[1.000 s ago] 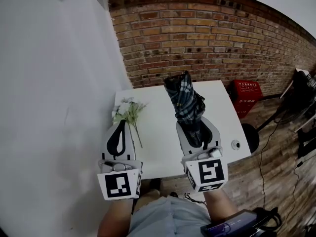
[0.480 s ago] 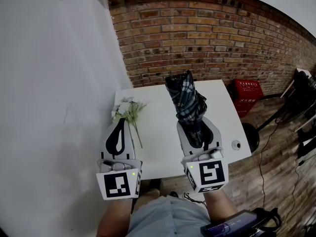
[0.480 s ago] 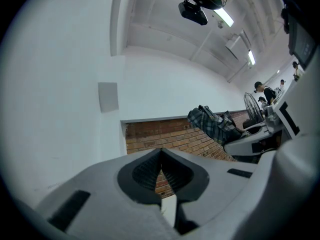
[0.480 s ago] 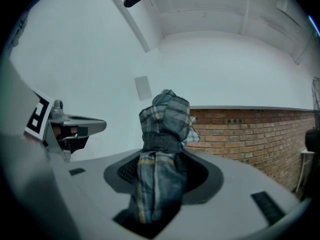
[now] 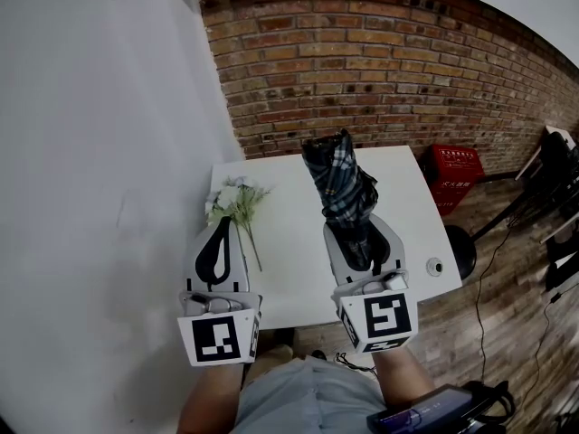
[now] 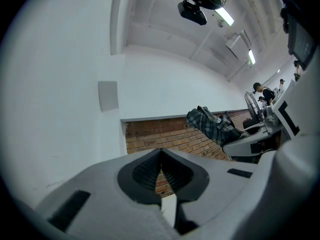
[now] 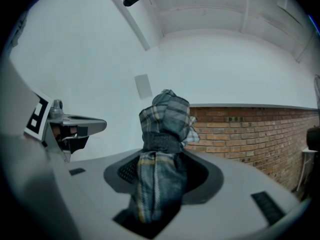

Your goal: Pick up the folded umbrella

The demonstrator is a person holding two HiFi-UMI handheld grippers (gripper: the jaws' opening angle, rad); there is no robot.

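The right gripper [image 5: 358, 230] is clenched on the lower end of the folded plaid umbrella [image 5: 339, 181], holding it off the white table [image 5: 294, 260] above its right half, while the left gripper [image 5: 218, 231], jaws pressed together on nothing, hovers at the near left edge beside a flower sprig [image 5: 233, 202].

Head view: set high over the near edge of the counter [image 5: 289, 242], facing forward and steeply down past the left gripper [image 5: 220, 227] and right gripper [image 5: 357, 222] to the brick wall [image 5: 389, 70] beyond the far edge.

Left gripper view: close behind its own jaws, tilted slightly up at the white wall [image 6: 60, 84].

Right gripper view: equally close, roughly level, its centre blocked by the folded umbrella [image 7: 162, 154].

All three views share the brick wall and the umbrella. A pale sliver between the left jaws is possibly the counter.
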